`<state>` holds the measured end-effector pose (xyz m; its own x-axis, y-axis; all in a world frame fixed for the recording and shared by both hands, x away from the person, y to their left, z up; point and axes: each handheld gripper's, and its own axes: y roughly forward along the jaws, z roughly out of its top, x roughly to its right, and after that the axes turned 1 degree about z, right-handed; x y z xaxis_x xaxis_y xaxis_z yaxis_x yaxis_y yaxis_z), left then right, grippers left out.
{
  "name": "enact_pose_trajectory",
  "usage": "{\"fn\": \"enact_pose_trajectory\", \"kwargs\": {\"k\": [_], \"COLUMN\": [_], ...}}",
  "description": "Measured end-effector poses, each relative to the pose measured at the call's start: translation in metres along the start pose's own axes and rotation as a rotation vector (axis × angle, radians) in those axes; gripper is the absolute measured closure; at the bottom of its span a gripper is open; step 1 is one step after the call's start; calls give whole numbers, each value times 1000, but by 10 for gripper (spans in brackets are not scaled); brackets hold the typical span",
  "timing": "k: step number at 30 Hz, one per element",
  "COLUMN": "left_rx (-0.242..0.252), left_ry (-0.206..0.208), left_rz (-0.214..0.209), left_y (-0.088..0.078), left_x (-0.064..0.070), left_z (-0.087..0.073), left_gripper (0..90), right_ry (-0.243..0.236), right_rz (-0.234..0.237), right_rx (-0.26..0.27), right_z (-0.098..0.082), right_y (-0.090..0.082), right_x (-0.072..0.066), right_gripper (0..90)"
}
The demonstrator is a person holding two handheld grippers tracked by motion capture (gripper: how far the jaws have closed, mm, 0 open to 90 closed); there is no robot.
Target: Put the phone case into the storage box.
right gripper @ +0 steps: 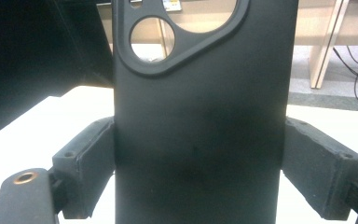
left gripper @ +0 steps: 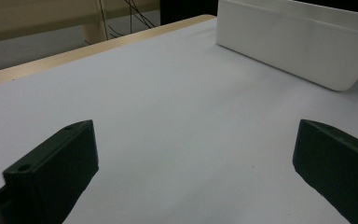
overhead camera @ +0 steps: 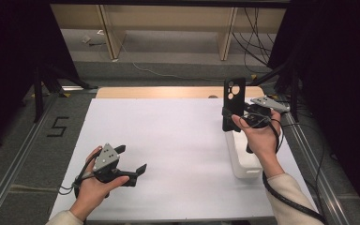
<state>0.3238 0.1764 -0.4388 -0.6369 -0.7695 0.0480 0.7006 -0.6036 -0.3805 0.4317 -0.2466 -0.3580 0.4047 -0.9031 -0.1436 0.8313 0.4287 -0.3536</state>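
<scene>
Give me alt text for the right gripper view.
A black phone case stands upright, clamped by its side edges between the right gripper's two fingers. Its camera cutout is at the top, with the white table behind.

A long white plastic tray (overhead camera: 243,164) lay near the right edge of the white-covered table (overhead camera: 178,140) — a black "5" (overhead camera: 57,126) marked the grey floor.

Two tongs (overhead camera: 138,169) (overhead camera: 228,114), one black phone case (overhead camera: 234,101), one white bin (overhead camera: 243,161).
</scene>
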Motion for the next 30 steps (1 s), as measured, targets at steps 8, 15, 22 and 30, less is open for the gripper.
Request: {"fn": "enact_pose_trajectory", "kwargs": {"k": [8,15,22,30], "left_rx": [1,1,-1,3], "left_ry": [0,1,-5,0], "left_rz": [-1,-1,1,3], "left_y": [0,1,1,0], "left_x": [0,0,1,0], "left_z": [0,0,0,0], "left_gripper": [0,0,0,0], "right_ry": [4,8,13,6], "right_rz": [-27,-46,-67,-87], "right_rx": [-3,-1,-8,-10], "right_z": [-2,-1,-2,-3], "right_y": [1,0,0,1], "right_x": [6,12,16,20], "right_gripper": [164,164,164,164]}}
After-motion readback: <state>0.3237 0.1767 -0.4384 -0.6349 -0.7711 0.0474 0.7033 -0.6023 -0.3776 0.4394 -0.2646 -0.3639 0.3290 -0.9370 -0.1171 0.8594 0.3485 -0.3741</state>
